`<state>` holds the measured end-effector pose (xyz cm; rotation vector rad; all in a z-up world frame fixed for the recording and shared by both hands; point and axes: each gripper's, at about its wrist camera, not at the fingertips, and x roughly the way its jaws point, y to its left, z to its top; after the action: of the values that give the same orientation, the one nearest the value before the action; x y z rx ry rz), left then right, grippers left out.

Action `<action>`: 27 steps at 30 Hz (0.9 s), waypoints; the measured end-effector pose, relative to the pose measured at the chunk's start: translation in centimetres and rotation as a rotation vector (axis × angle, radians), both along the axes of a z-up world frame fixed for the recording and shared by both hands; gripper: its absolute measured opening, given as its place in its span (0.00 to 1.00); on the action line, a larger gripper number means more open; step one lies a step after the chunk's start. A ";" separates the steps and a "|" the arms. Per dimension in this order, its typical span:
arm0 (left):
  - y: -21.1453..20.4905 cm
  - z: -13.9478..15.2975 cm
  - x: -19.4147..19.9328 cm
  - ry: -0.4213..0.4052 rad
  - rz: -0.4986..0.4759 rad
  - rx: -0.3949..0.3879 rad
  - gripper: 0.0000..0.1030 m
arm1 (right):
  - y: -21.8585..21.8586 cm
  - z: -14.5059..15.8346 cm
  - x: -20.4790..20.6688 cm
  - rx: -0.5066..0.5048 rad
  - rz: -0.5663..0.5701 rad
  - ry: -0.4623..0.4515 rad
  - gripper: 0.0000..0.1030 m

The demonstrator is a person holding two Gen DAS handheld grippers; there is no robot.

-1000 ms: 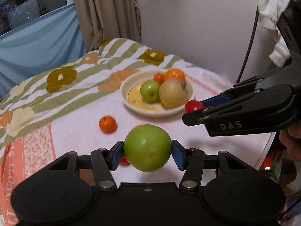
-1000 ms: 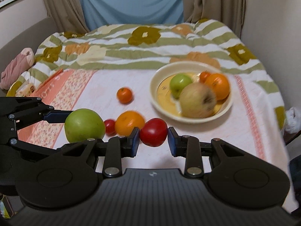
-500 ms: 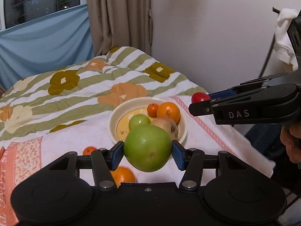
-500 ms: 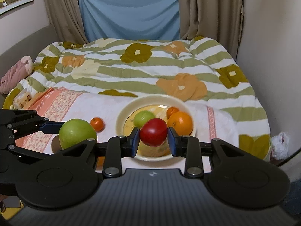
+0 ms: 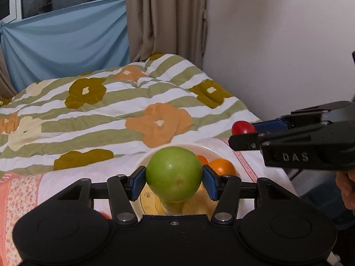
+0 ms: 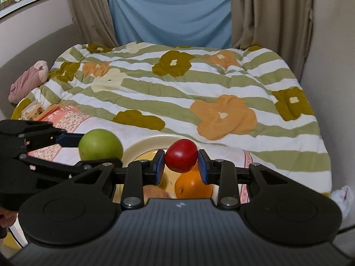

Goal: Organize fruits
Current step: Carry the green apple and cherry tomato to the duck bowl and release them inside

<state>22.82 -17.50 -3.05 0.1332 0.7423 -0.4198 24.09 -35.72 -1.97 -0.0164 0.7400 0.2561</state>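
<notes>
My left gripper (image 5: 174,180) is shut on a large green apple (image 5: 174,174), held over the cream bowl (image 5: 144,159). In the right wrist view that same green apple (image 6: 101,145) shows at the left in the left gripper. My right gripper (image 6: 181,163) is shut on a red tomato (image 6: 181,158), also above the bowl (image 6: 142,144). The tomato (image 5: 243,128) appears at the right of the left wrist view. Inside the bowl lie an orange (image 6: 193,187), a pale apple (image 6: 157,191) and a small mandarin (image 5: 202,159), mostly hidden by the grippers.
The bowl rests on a white and pink cloth (image 5: 22,190) over a bed with a green-striped flowered quilt (image 6: 177,84). A wall (image 5: 277,44) stands close on the right. Curtains and a blue sheet (image 6: 173,13) hang behind. A pink cushion (image 6: 28,79) lies far left.
Both grippers have moved forward and slightly up, carrying the apple and the tomato from in front of the bowl to above it. The loose fruits on the cloth have dropped out of sight.
</notes>
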 end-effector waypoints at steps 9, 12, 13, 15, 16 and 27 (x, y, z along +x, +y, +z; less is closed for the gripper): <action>-1.3 -3.1 6.7 0.047 0.029 0.053 0.57 | -0.5 -3.2 5.7 0.009 0.044 0.041 0.45; -1.6 -4.5 8.0 0.071 0.027 0.074 0.57 | -0.6 -4.3 7.0 0.011 0.049 0.051 0.45; -1.7 -4.9 8.2 0.079 0.026 0.078 0.57 | -0.7 -4.7 7.3 0.015 0.047 0.054 0.45; -2.0 -5.7 8.7 0.097 0.026 0.088 0.57 | -0.9 -5.3 8.0 0.026 0.041 0.065 0.45; -2.1 -6.0 8.8 0.104 0.027 0.092 0.57 | -1.0 -5.7 8.3 0.031 0.039 0.071 0.45; -2.5 -7.6 9.3 0.139 0.000 0.113 0.69 | -1.4 -7.3 9.7 0.040 0.025 0.102 0.45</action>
<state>32.16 -19.95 -10.66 0.2121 0.9030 -0.3899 33.84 -37.14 -9.26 0.0254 0.8359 0.2973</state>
